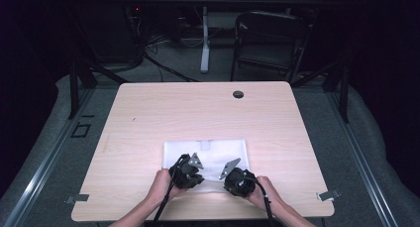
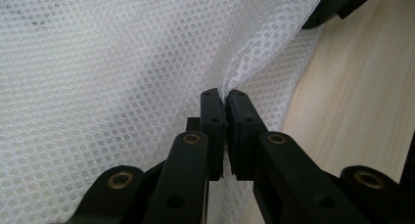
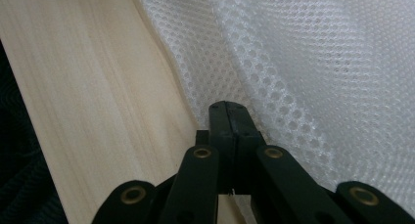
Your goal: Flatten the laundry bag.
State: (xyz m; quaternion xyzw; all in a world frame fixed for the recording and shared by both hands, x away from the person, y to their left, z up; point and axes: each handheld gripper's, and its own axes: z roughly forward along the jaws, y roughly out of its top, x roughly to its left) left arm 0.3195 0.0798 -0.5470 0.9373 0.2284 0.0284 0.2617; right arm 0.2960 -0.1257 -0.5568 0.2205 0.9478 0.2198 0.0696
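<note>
Down at 6 o'clock on the light wood desk (image 1: 148, 118) lies a white mesh cloth (image 1: 218, 150), spread flat, with its near edge close to the person. Two hands come in from the bottom edge. The left hand (image 1: 159, 184) holds the left claw (image 1: 190, 168) at the cloth's near edge, toward 7 o'clock. The right hand (image 1: 262, 187) holds the right claw (image 1: 232, 171) on the same edge, toward 5 o'clock. The two claws sit near each other, each with a grey plate on top.

In the left gripper view, the left claw (image 2: 225, 98) is pinched tight on the mesh cloth (image 2: 122, 77). The cloth bunches into a small fold right where the jaws meet, and bare desk (image 2: 357, 87) shows at 3 o'clock.

In the right gripper view, the right claw (image 3: 228, 108) is closed too, with its tips at the edge of the mesh cloth (image 3: 318, 72). The cloth edge seems caught between them. Bare desk (image 3: 88, 87) runs along at 9 o'clock.

Behind the desk, at 12 o'clock, a dark chair (image 1: 267, 38) stands on the grey floor.
</note>
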